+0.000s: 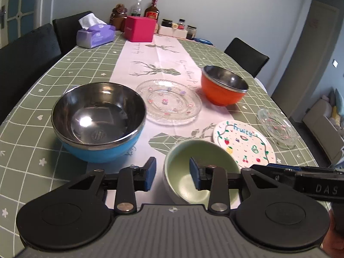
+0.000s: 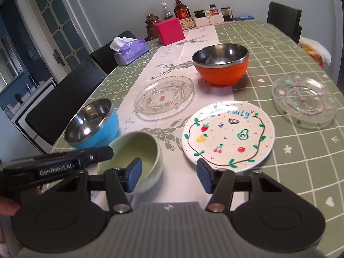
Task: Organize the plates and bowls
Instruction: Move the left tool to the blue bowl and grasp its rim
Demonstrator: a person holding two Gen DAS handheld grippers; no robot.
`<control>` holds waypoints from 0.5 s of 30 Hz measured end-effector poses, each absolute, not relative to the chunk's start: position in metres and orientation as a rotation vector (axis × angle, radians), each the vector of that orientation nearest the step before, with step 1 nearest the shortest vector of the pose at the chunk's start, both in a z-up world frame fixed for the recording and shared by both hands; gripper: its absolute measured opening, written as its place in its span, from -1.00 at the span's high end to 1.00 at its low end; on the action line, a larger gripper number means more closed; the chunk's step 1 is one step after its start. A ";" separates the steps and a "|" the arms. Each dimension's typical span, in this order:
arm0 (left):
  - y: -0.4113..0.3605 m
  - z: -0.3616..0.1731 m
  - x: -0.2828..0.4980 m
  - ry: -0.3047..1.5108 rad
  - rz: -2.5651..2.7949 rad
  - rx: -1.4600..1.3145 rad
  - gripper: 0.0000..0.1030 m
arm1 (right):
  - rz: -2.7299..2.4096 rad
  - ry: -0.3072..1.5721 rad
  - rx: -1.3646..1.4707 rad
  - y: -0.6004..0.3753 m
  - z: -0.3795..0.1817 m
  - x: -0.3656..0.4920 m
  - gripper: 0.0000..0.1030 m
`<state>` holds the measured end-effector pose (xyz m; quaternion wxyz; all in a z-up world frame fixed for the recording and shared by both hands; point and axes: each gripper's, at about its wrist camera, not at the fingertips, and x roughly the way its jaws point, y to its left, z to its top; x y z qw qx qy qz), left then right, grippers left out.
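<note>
A small green bowl sits near the table's front. My left gripper is open, its fingers straddling the bowl's left rim, one inside and one outside. My right gripper is open and empty, between the green bowl and the white fruit plate. A blue steel bowl stands to the left, an orange steel bowl farther back. One glass plate lies mid-table, another at the right.
At the table's far end stand a pink box, a tissue pack, bottles and jars. Black chairs line both sides. The green tablecloth has a white runner down its middle.
</note>
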<state>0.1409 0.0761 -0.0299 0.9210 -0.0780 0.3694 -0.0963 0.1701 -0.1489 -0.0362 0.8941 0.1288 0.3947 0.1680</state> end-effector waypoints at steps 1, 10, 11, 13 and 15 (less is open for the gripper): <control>0.076 -0.029 0.141 0.749 -0.193 -0.157 0.34 | 0.341 0.819 0.268 -0.149 -0.036 0.174 0.02; 0.063 -0.014 0.155 0.723 -0.205 -0.104 0.51 | 0.283 0.832 0.307 -0.165 -0.038 0.195 0.16; 0.063 -0.014 0.156 0.727 -0.203 -0.100 0.54 | 0.290 0.832 0.311 -0.164 -0.038 0.196 0.16; 0.063 -0.015 0.158 0.733 -0.205 -0.098 0.59 | 0.313 0.831 0.309 -0.161 -0.037 0.198 0.17; 0.065 -0.014 0.157 0.725 -0.204 -0.104 0.59 | 0.335 0.827 0.299 -0.155 -0.035 0.199 0.19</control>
